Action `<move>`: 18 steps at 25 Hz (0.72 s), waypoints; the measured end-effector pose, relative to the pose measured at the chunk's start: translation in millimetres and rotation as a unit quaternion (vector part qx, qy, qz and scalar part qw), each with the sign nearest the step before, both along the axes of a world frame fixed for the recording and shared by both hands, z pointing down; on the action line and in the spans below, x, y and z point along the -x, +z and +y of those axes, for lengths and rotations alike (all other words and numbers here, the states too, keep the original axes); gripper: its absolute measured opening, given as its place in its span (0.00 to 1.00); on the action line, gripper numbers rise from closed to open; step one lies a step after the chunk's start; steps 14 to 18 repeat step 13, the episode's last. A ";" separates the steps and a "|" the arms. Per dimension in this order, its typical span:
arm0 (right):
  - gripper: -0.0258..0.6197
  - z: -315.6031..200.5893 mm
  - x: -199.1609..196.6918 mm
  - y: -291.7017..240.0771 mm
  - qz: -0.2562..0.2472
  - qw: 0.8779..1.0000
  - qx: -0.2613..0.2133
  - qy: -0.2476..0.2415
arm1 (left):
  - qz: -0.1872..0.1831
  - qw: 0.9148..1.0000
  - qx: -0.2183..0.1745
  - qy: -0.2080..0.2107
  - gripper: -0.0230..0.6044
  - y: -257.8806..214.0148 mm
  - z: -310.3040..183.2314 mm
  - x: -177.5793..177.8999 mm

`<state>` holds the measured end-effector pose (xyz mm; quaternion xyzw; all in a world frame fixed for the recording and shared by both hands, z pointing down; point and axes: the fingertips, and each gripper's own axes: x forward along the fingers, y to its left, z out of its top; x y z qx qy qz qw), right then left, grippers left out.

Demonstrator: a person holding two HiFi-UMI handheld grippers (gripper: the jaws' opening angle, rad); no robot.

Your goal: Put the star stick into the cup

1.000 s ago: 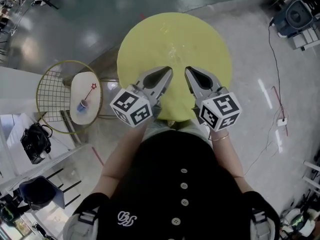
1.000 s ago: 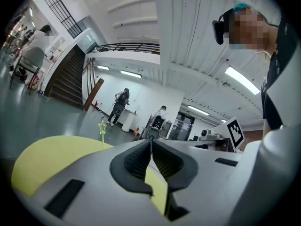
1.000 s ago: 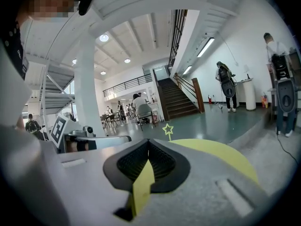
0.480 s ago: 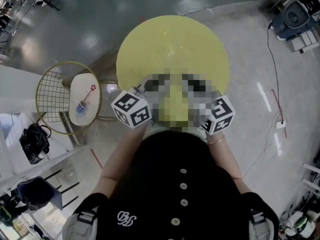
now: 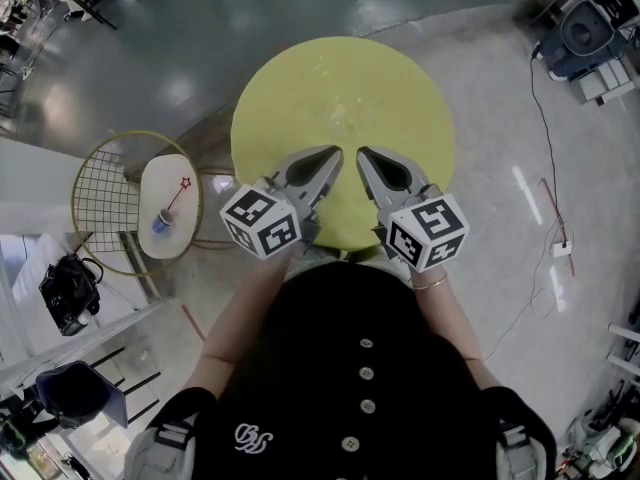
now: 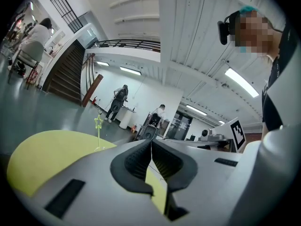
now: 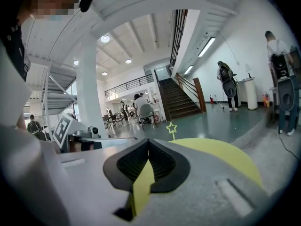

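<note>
A yellow-green star stick (image 6: 98,126) stands upright on the round yellow table (image 5: 300,88), its foot in what looks like a clear cup; it also shows in the right gripper view (image 7: 172,128). On the table's near edge, side by side, my left gripper (image 5: 334,156) and right gripper (image 5: 363,157) are both shut on nothing. Their jaws meet ahead of each camera, the left gripper (image 6: 151,143) and the right gripper (image 7: 148,143). A red star stick (image 5: 180,190) leans in a blue cup (image 5: 160,224) on a small white side table (image 5: 170,173) far to my left.
A gold wire chair (image 5: 105,193) rings the white side table. A black bag (image 5: 65,288) and a chair lie on the floor at the lower left. Cables and equipment (image 5: 585,33) sit at the right. People stand far off in the hall (image 6: 117,102).
Both grippers have drawn back slightly toward my body, and the right one has closed in on the left. Both stay shut.
</note>
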<state>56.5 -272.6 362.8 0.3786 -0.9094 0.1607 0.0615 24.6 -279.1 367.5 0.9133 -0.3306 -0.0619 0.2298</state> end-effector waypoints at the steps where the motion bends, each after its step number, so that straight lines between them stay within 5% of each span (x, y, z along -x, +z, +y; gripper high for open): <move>1: 0.04 0.3 -1.5 0.5 0.000 1.000 0.001 0.002 | 0.002 1.000 0.001 0.001 0.06 -0.2 0.1 -0.9; 18: 0.04 3.6 -4.1 4.1 0.005 1.000 0.006 0.007 | 0.017 1.000 0.005 0.002 0.06 -1.7 2.6 -0.4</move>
